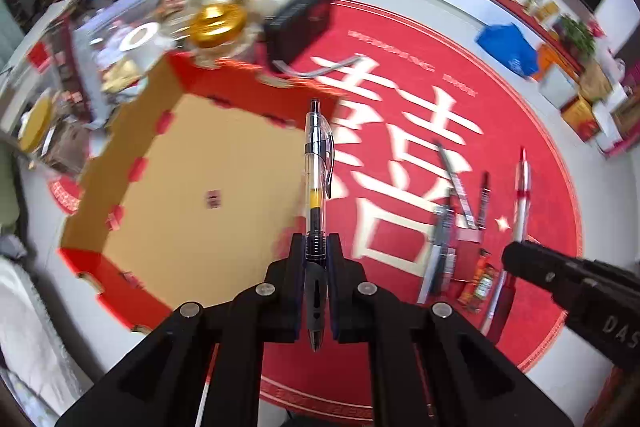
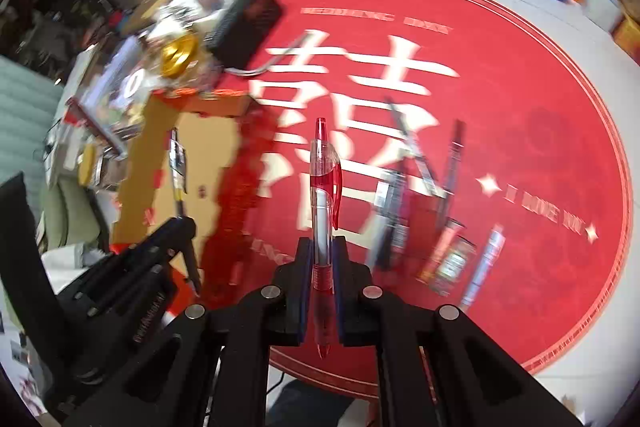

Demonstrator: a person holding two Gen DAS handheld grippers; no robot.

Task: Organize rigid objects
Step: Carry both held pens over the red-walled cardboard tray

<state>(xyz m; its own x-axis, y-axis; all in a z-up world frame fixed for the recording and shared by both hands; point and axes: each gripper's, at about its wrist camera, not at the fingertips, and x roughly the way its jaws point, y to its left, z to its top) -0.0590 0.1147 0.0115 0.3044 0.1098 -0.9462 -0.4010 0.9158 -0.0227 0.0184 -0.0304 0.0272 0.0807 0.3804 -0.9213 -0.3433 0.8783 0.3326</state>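
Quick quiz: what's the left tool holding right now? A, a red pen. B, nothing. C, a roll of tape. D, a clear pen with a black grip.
D: the left tool is shut on a clear pen with a black grip, held above the cardboard box; the red pen is in the right tool.

Both grippers [image 1: 316, 247] [image 2: 322, 251] clamped, angled downward

Red mat [image 2: 520, 75]: "I LOVE", big white double-happiness character (other lettering blurred). Right tool [image 1: 516, 255]: "DAS".
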